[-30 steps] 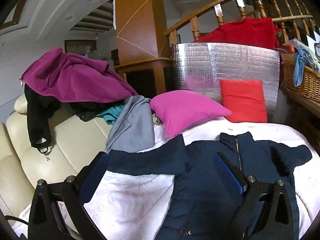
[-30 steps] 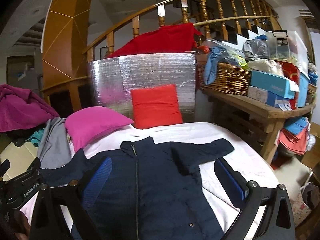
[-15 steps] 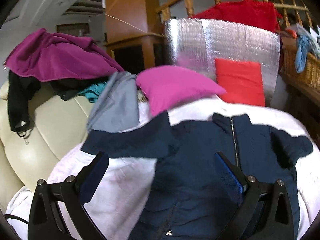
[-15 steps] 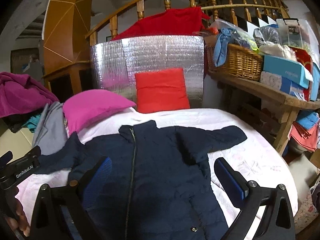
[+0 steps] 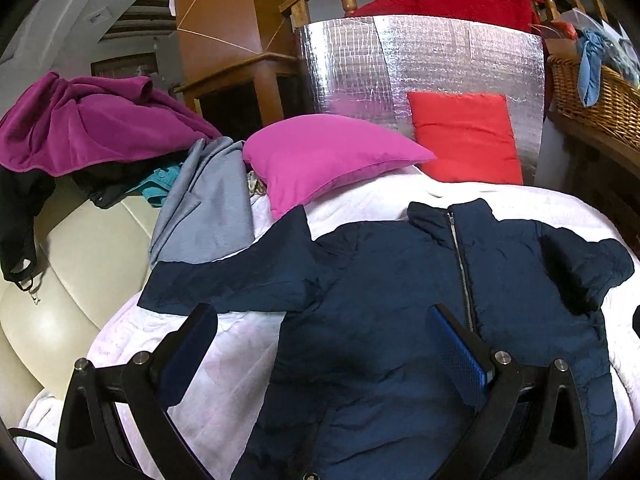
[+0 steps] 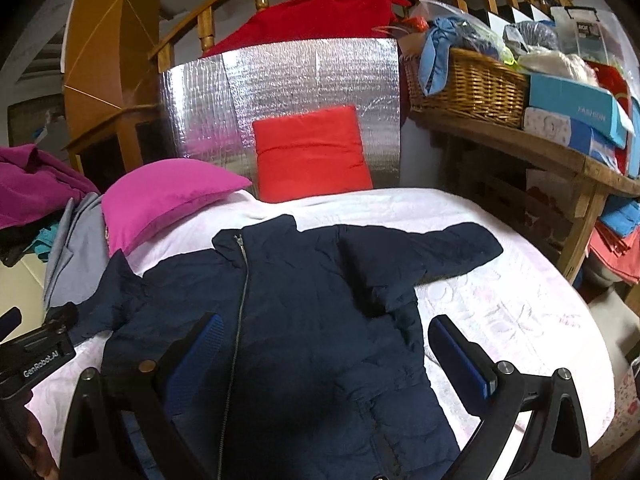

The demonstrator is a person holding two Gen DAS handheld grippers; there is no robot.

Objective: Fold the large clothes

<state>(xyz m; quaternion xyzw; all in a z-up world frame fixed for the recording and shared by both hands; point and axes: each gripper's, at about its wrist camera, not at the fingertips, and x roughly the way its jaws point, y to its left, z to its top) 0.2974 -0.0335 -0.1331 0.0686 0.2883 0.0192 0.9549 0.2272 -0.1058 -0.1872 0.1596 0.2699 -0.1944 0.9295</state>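
Jacket (image 5: 420,320), navy and zipped to the collar, lies front-up on the white quilted bed (image 6: 520,312), and both pairs of fingers now hang lower and closer over it than a second ago, when each view took in more of the room and less cloth. Nearest, the left gripper (image 5: 328,348) has its fingers spread wide with nothing between them: the left finger sits over bare quilt, the right one over the chest beside the zip (image 5: 460,264), so the jacket's side edge runs between them. The right gripper (image 6: 328,344) is equally wide open and empty, its left finger over the chest near the zip, its right finger over the quilt just past the hem side. Beyond the left fingers the left sleeve (image 5: 224,280) stretches out flat, its cuff reaching the grey garment (image 5: 204,216); beyond the right fingers the right sleeve (image 6: 436,252) lies out across the bed. Farther off sit the pink pillow (image 5: 328,160) and red cushion (image 6: 308,152) against the silver panel. The descent suggests that the fold has not begun and that a first grasp, probably at a side edge or sleeve, is being lined up; neither gripper touches cloth yet, as far as can be told.
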